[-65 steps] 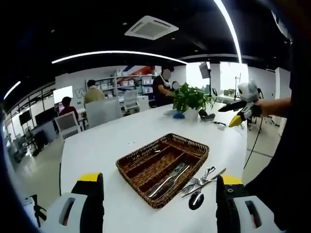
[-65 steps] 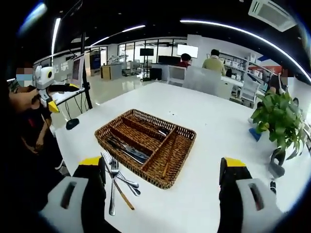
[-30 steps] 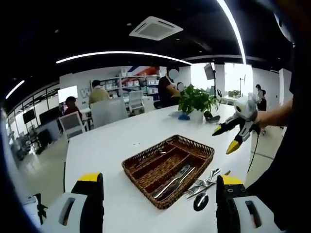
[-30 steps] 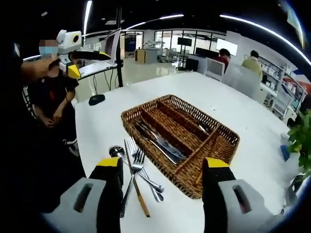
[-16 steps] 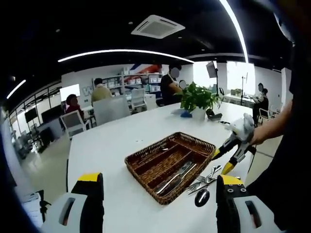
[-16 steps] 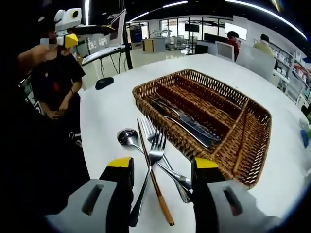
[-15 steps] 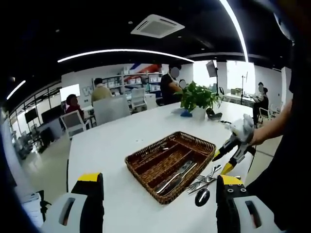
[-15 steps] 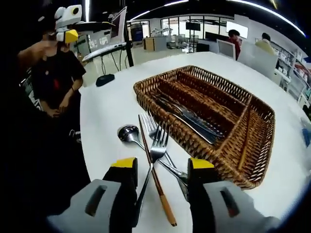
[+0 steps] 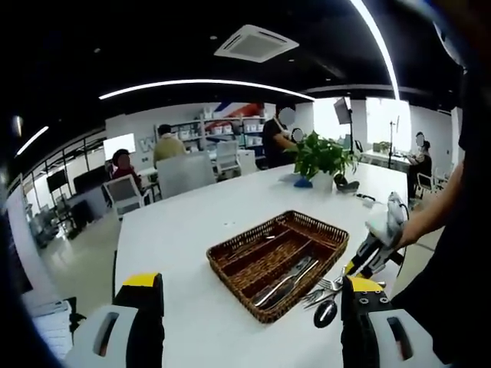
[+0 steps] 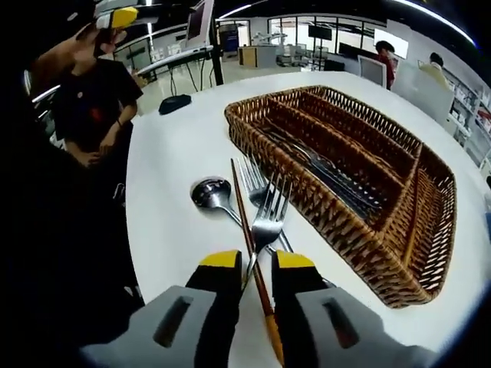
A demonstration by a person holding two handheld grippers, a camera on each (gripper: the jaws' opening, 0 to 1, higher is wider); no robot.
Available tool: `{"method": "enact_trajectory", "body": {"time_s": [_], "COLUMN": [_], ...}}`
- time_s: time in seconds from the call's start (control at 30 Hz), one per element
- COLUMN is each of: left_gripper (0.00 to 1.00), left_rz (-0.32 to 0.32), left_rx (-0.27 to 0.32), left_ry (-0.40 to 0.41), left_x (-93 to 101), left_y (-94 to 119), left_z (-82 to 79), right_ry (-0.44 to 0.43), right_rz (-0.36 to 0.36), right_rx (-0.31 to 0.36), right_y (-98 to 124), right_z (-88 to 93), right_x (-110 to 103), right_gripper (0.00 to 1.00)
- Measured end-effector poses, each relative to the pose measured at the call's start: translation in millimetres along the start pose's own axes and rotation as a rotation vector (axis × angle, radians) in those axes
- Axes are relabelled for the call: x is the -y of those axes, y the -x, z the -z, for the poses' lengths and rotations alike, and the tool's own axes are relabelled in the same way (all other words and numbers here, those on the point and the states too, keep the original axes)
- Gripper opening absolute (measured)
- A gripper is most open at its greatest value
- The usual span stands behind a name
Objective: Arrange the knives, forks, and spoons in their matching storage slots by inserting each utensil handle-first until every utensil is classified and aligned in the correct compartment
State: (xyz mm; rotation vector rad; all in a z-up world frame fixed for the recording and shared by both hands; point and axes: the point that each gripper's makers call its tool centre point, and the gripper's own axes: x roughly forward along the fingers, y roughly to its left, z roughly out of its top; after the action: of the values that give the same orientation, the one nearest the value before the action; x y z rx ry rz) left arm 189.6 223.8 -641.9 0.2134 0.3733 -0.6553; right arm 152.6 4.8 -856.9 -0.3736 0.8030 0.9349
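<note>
Fork [image 10: 268, 226] handle lies between the nearly closed right fingers [image 10: 293, 268].

White table [image 10: 173, 165] carries wicker tray [image 10: 430, 253], loose forks [image 10: 266, 222], spoon [image 10: 211, 192]

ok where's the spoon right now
In the right gripper view, the spoon lies on the white table, left of the forks beside the wicker tray.

Both views are evenly and brightly lit from above by long ceiling light strips [image 9: 199, 83], while the ceiling itself is left dark. Daylight from a window [image 9: 381, 123] at the right is blown out. Soft glare is spread over the white table [image 10: 165, 169]. Straight lines are bowed near the frame edges, and distant detail is softened.
</note>
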Motion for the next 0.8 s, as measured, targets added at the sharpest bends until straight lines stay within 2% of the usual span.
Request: {"method": "enact_trajectory", "body": {"time_s": [0.1,0.17,0.2,0.47,0.8], "left_gripper": [1.0,1.0,1.0,1.0,1.0], "left_rz": [-0.001,-0.007,-0.009,-0.019,-0.013], "left_rx": [0.005,0.005,0.005,0.011,0.015], "left_ry": [0.01,0.014,0.016,0.026,0.026], "left_x": [0.4,-1.1,-2.0,-5.4,-3.1], "left_y": [0.8,1.9,2.7,6.3,6.7], "left_z": [-0.7,-0.8,-0.8,-1.2,-2.6], "right_ry": [0.008,0.013,0.001,-0.04,-0.038], "right_rz": [0.002,0.02,0.013,0.02,0.018], "right_rx": [-0.013,-0.032,-0.022,-0.009,-0.007], "right_y": [-5.3,-8.3,-7.5,-6.8,-3.4], "right_z": [2.1,6.1,3.9,2.6,1.2], "right_x": [-1.6,1.4,0.3,4.6,7.0], "right_gripper": [0.11,0.07,0.04,0.03,0.03]}}
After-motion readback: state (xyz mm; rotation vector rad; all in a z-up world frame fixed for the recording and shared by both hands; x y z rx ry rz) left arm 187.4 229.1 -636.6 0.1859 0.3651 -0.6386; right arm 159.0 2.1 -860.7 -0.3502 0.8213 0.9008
